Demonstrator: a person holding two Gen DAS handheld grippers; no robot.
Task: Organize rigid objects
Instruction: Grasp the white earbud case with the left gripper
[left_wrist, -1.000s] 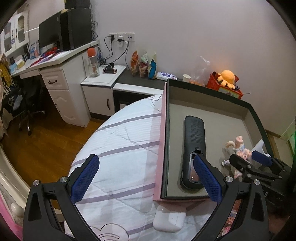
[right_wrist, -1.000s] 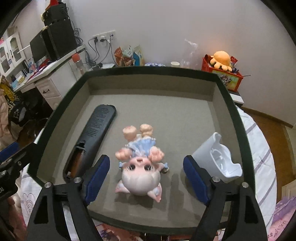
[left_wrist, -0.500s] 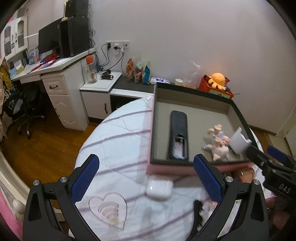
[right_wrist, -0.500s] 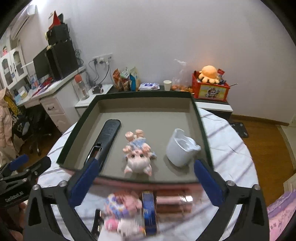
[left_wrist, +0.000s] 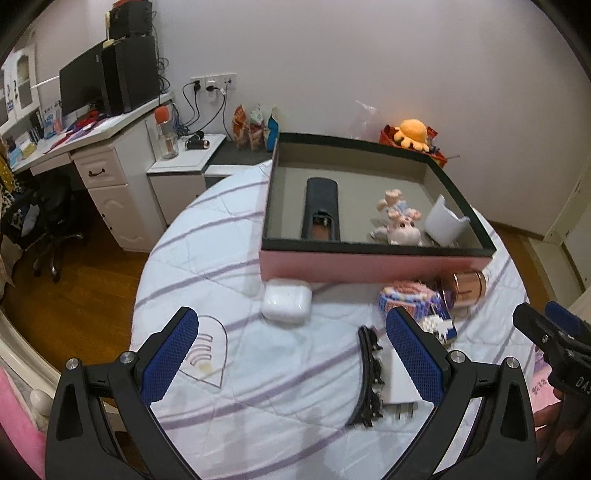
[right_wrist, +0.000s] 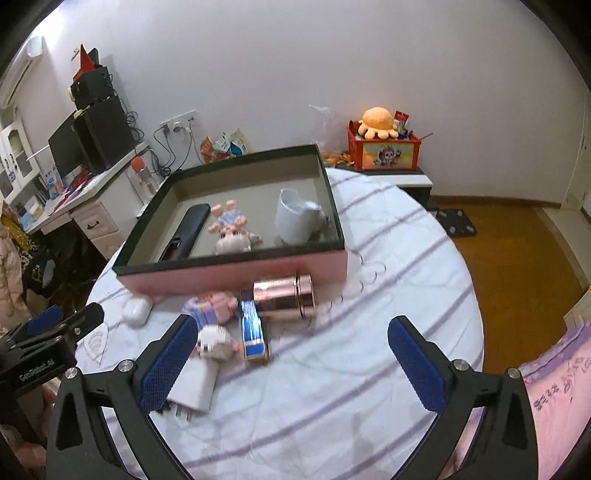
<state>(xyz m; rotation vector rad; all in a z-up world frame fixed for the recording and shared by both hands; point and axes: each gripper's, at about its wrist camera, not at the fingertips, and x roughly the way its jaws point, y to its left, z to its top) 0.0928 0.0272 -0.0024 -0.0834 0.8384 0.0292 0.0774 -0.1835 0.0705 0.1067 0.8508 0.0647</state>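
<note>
A pink box (left_wrist: 369, 264) (right_wrist: 236, 275) with a dark rim sits on the round striped table. Inside lie a black remote (left_wrist: 320, 210) (right_wrist: 188, 229), a pig doll (left_wrist: 400, 221) (right_wrist: 232, 229) and a white cup (left_wrist: 445, 221) (right_wrist: 297, 218). In front of the box lie a white earbud case (left_wrist: 286, 301) (right_wrist: 137, 311), a rose-gold cylinder (left_wrist: 466, 288) (right_wrist: 286, 293), a blue box (right_wrist: 253, 330), a block toy (left_wrist: 413, 297) (right_wrist: 212, 304), a black hair clip (left_wrist: 369, 373) and a white charger (right_wrist: 195, 382). My left gripper (left_wrist: 291, 354) and right gripper (right_wrist: 291, 354) are open and empty above the table.
A white desk (left_wrist: 107, 162) with monitor and speakers stands to the left. A red crate with an orange plush (right_wrist: 380, 147) stands by the wall. A pink printed cloth (right_wrist: 554, 387) lies at the right. The wooden floor (right_wrist: 517, 258) lies beyond the table edge.
Both grippers have pulled back and up from the box. The loose items in front of the box have come into view. Both grippers stay open.
</note>
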